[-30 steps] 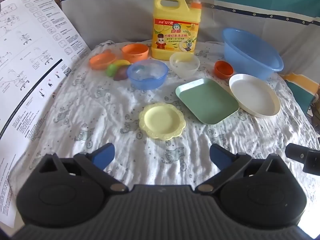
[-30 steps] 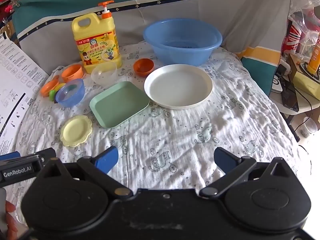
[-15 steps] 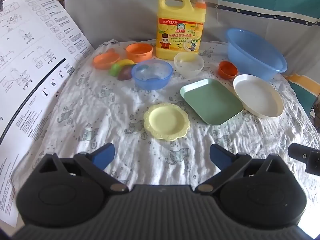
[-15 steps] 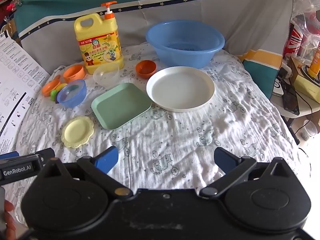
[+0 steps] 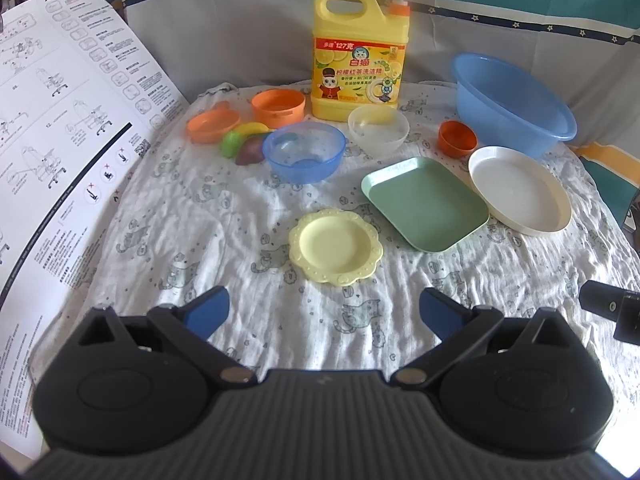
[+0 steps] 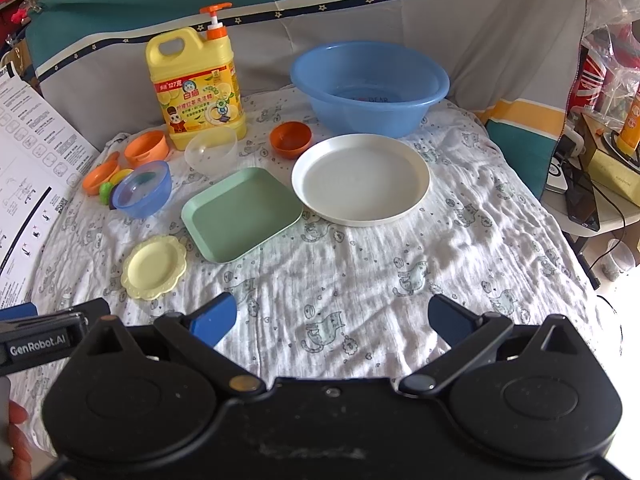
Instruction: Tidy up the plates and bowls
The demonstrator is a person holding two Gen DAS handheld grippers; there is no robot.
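Observation:
A small yellow scalloped plate [image 5: 335, 245] [image 6: 154, 267] lies nearest on the cloth. Behind it lie a green rectangular plate [image 5: 425, 203] [image 6: 241, 213] and a round white plate [image 5: 519, 190] [image 6: 361, 179]. Further back stand a blue bowl [image 5: 306, 151] [image 6: 143, 189], a clear bowl [image 5: 378, 129] [image 6: 211, 152], a small dark orange bowl [image 5: 457, 138] [image 6: 290, 139] and two orange dishes [image 5: 279, 107] [image 5: 212, 127]. My left gripper [image 5: 323, 311] is open and empty, short of the yellow plate. My right gripper [image 6: 331, 319] is open and empty over bare cloth.
A large blue basin [image 5: 513, 105] [image 6: 369, 86] stands at the back right. A yellow detergent jug [image 5: 360, 60] [image 6: 196, 88] stands at the back. Toy fruit [image 5: 244, 142] lies beside the blue bowl. A printed instruction sheet [image 5: 60, 152] leans at the left. A side table with clutter [image 6: 600, 176] stands right.
Both grippers have drifted slightly; the dishes sit a little lower and further right in both views. Both stay open and nothing on the table has moved.

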